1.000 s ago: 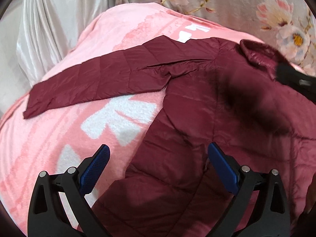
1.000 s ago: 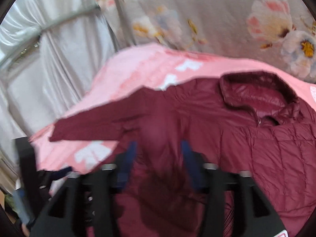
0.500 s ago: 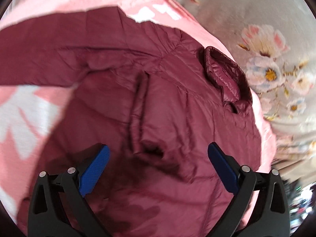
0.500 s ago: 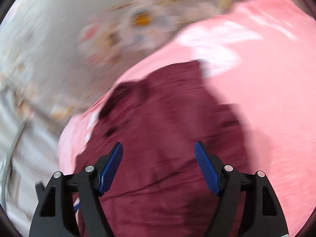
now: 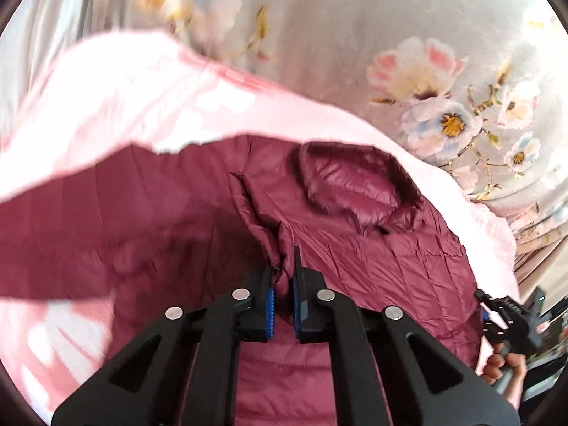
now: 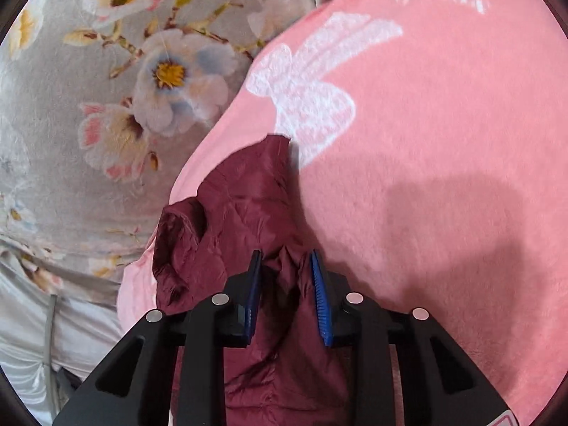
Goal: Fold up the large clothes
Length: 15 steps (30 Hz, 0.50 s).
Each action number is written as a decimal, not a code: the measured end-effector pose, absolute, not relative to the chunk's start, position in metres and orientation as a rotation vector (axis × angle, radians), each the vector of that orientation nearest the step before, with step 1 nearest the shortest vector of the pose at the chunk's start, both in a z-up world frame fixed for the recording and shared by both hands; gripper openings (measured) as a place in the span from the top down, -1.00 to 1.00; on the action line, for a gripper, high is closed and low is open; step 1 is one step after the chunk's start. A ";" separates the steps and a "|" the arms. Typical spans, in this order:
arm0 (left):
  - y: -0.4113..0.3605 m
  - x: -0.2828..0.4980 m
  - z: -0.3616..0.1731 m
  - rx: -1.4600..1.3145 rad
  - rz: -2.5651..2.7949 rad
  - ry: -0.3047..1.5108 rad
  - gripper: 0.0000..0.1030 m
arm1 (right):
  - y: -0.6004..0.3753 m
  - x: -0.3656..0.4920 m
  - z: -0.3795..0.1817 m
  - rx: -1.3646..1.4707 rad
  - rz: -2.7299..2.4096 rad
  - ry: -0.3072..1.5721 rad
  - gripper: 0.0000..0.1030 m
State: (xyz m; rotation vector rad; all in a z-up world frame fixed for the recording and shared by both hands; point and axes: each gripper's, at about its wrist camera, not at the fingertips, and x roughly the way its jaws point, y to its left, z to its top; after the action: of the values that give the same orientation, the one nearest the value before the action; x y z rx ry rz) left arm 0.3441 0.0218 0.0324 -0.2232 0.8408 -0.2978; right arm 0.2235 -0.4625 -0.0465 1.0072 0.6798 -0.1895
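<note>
A maroon quilted puffer jacket [image 5: 372, 269] lies spread on a pink blanket [image 5: 106, 99], its collar [image 5: 355, 181] towards the far side. My left gripper [image 5: 283, 273] is shut on a raised fold of the jacket near the chest. In the right wrist view the jacket [image 6: 248, 206] runs up between my right gripper's [image 6: 285, 266] blue pads, which are nearly closed around a bunched fold of it. The right gripper also shows at the left wrist view's right edge [image 5: 507, 323], held by a hand.
The pink blanket with white bow prints [image 6: 426, 142] covers the surface. A grey floral cloth [image 5: 443, 71] lies behind it and also shows in the right wrist view [image 6: 106, 88]. Shiny white fabric [image 6: 28, 337] hangs at the lower left.
Both grippers were open above the jacket; now each has closed on a fold of it. The left gripper moved in towards the chest near the collar; the right went to the jacket's other side.
</note>
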 end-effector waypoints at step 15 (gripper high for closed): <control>0.035 0.346 -0.060 -0.214 -0.235 1.015 0.88 | -0.426 0.189 -0.019 0.918 -0.161 0.624 0.12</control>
State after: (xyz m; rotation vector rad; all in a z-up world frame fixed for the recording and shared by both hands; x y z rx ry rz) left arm 0.3461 0.0354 -0.0602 -0.2143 1.0145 -0.2351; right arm 0.1893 -0.4256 -0.0188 0.9185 0.6236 -0.1609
